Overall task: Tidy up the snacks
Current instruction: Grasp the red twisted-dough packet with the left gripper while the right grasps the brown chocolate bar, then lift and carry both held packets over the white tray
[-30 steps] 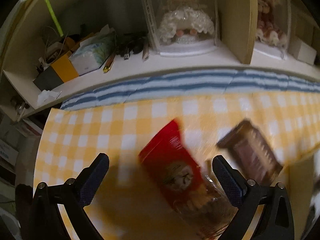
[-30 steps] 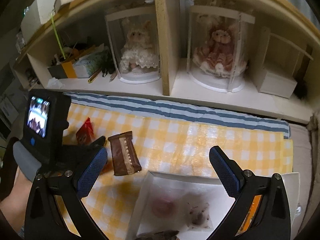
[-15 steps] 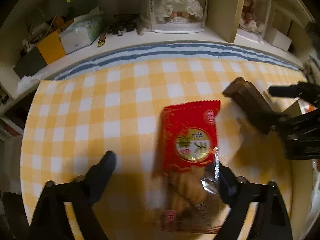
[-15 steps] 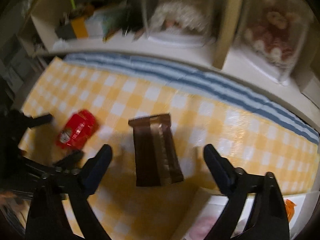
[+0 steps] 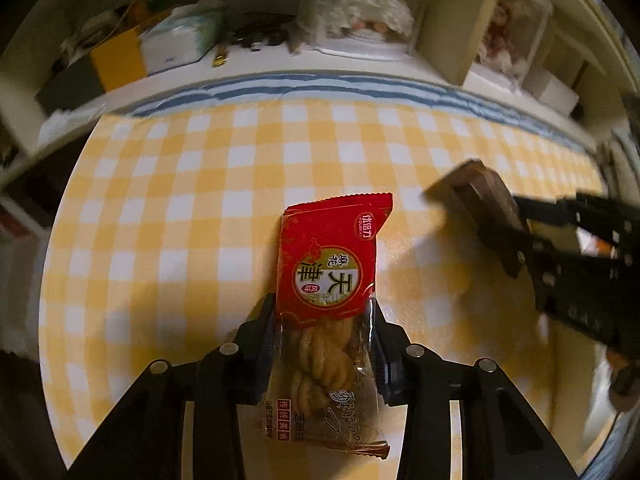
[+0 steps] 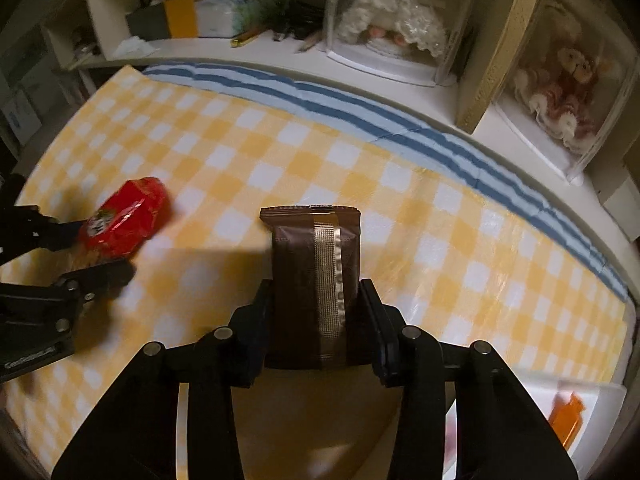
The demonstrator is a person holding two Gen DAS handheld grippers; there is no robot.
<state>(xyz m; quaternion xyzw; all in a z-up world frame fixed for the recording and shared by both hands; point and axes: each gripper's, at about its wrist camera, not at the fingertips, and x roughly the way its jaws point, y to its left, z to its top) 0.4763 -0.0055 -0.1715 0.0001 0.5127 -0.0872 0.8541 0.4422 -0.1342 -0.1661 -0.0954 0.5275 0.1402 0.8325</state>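
My left gripper (image 5: 324, 332) is shut on a red snack packet (image 5: 330, 264) with a clear lower half that shows a twisted pastry. It rests on the yellow checked tablecloth (image 5: 180, 208). My right gripper (image 6: 316, 312) is shut on a brown snack packet (image 6: 316, 276) with a gold centre strip, over the same cloth. Each gripper shows in the other's view: the right gripper (image 5: 516, 236) with the brown packet (image 5: 480, 192), the left gripper (image 6: 100, 256) with the red packet (image 6: 124, 216).
A white tray (image 6: 580, 400) with an orange item sits at the lower right. Behind the cloth runs a blue striped strip (image 6: 360, 108), then a shelf with cased dolls (image 6: 396, 24), a tissue box (image 6: 240, 8) and small clutter.
Both grippers have closed in over their packets and shut on them: the left on the red packet, the right on the brown one. The two grippers have come nearer to each other.
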